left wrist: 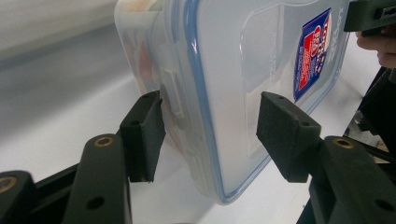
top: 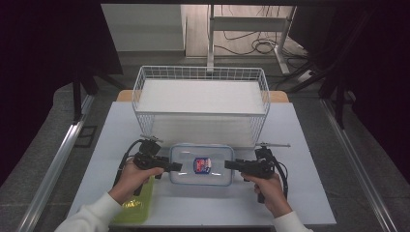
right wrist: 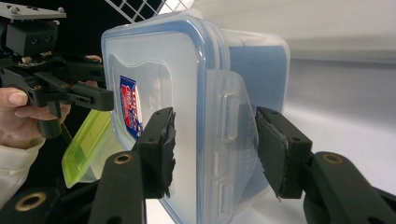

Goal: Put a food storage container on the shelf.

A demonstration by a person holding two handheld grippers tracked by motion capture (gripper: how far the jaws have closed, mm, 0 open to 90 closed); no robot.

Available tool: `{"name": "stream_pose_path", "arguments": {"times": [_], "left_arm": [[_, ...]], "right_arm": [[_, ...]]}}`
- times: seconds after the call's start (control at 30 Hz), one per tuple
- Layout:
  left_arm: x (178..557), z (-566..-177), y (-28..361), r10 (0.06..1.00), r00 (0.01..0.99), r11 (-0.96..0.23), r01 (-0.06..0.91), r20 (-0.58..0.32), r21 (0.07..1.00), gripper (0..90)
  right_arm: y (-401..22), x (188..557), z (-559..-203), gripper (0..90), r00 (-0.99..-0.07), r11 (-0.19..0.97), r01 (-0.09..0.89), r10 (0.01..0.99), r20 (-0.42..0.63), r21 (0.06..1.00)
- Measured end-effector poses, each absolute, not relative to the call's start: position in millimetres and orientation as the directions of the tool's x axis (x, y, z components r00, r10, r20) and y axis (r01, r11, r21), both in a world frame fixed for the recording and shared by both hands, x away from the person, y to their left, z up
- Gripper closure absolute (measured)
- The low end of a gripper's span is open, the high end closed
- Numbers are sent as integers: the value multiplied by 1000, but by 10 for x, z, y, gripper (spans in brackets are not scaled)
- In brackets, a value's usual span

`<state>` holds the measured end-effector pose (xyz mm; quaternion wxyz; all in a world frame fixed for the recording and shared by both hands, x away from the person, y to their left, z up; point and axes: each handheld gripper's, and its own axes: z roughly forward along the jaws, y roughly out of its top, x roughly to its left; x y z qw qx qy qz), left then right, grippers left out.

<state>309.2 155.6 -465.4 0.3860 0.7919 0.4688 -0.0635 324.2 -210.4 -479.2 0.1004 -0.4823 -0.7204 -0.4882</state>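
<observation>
At the near middle of the worktop [top: 300, 193], just in front of the wire basket [top: 200, 77], a clear lidded food box [top: 201, 164] is sitting flat. It is looking light, stiff and slippery, so the end latches seem the best hold. The left claw [top: 177, 166] and right claw [top: 228, 165] are standing apart astride opposite ends, not clamped. A green lid [top: 133, 205] is lying beside the left hand [top: 135, 178]

Even overhead light falls on the pale bench [top: 300, 145], while the room around it sinks into near black (both sides especially). Shadows are soft and short. Both gripper views are sharp up close, hazy behind, with mild glare on the clear food container [left wrist: 233, 93].
</observation>
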Motion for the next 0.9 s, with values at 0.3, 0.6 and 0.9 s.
{"name": "stream_pose_path", "arguments": {"times": [0.3,0.6,0.9], "left_arm": [[2994,-4429,1623,696,577,-269,761,-428,590,421],[2882,-4175,1751,706,587,-261,736,-396,624,419],[2884,-3847,1772,716,608,-282,702,-344,654,419]], "right_arm": [[-2036,3160,-4559,490,-562,56,743,594,576,667],[-1897,3127,-4268,490,-617,81,689,588,524,720],[-1855,3124,-4045,489,-640,63,658,572,513,751]]}}
